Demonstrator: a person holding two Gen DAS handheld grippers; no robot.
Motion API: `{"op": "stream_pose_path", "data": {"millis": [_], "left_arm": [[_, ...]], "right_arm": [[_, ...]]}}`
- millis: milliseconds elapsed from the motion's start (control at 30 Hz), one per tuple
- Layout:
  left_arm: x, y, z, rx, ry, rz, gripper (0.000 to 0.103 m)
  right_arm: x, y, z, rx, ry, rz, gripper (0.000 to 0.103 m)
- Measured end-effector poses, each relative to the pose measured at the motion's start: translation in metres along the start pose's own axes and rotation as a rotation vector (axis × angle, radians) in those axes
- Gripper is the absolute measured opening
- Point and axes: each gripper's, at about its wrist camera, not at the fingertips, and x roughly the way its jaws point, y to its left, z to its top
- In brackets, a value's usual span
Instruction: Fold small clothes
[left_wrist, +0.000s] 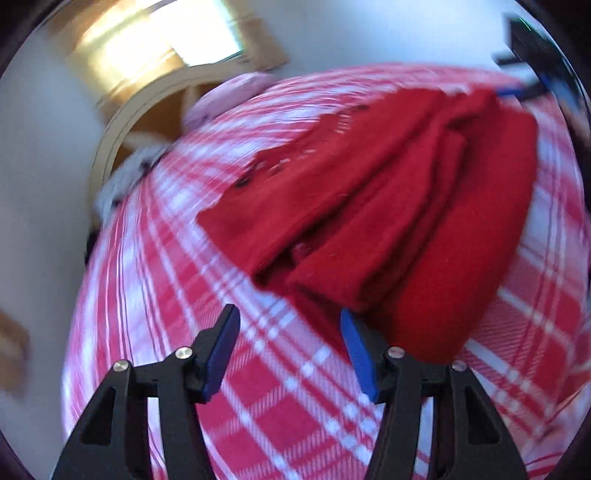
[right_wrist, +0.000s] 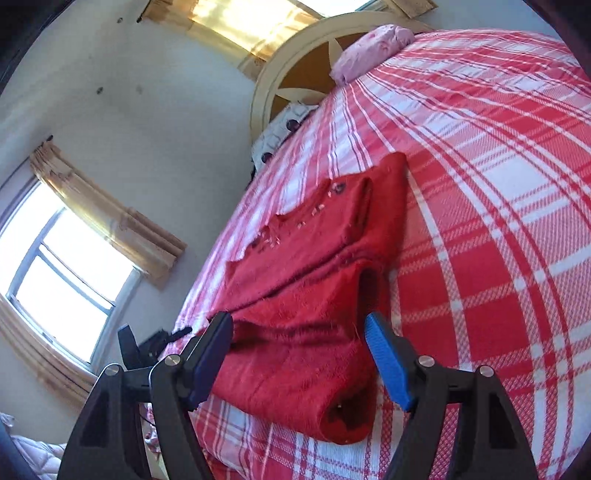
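A red knit sweater (left_wrist: 388, 206) with dark buttons lies folded into layers on a red-and-white plaid bedspread (left_wrist: 258, 406). My left gripper (left_wrist: 290, 321) stands open just in front of the sweater's near edge, with only bedspread between its blue pads. In the right wrist view the same sweater (right_wrist: 310, 280) lies ahead, a rolled sleeve end pointing toward the camera. My right gripper (right_wrist: 299, 328) is open, its fingers spread to either side of the near part of the sweater without pressing on it. The left wrist view is blurred.
A pink folded cloth (right_wrist: 373, 48) and a white patterned cloth (right_wrist: 284, 129) lie at the far end of the bedspread (right_wrist: 498, 221) by a round cream headboard (right_wrist: 291, 59). A window (right_wrist: 55, 280) with tan curtains is at the left. Dark equipment (right_wrist: 147, 347) stands beside the bed.
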Motion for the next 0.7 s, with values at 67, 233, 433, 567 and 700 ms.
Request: {"op": "stream_pose_path", "data": {"millis": [67, 233, 433, 567, 700], "left_arm": [[0.004, -0.003, 0.009, 0.056, -0.020, -0.029, 0.059], [0.010, 0.006, 0.028, 0.062, -0.081, -0.108, 0.058], [0.032, 0.023, 0.025, -0.175, -0.044, -0.333, 0.013], [0.030, 0.047, 0.019, -0.495, -0.073, -0.444, 0.012], [0.033, 0.065, 0.018, -0.701, -0.102, -0.470, 0.011]], "right_arm": [[0.000, -0.002, -0.002, 0.009, -0.001, -0.009, 0.074], [-0.006, -0.001, -0.002, 0.010, -0.009, -0.019, 0.074], [-0.007, -0.002, 0.002, -0.010, -0.013, -0.067, 0.074], [-0.005, -0.011, 0.008, 0.018, -0.022, -0.073, 0.074], [-0.002, -0.015, 0.012, 0.011, -0.031, -0.123, 0.074]]}}
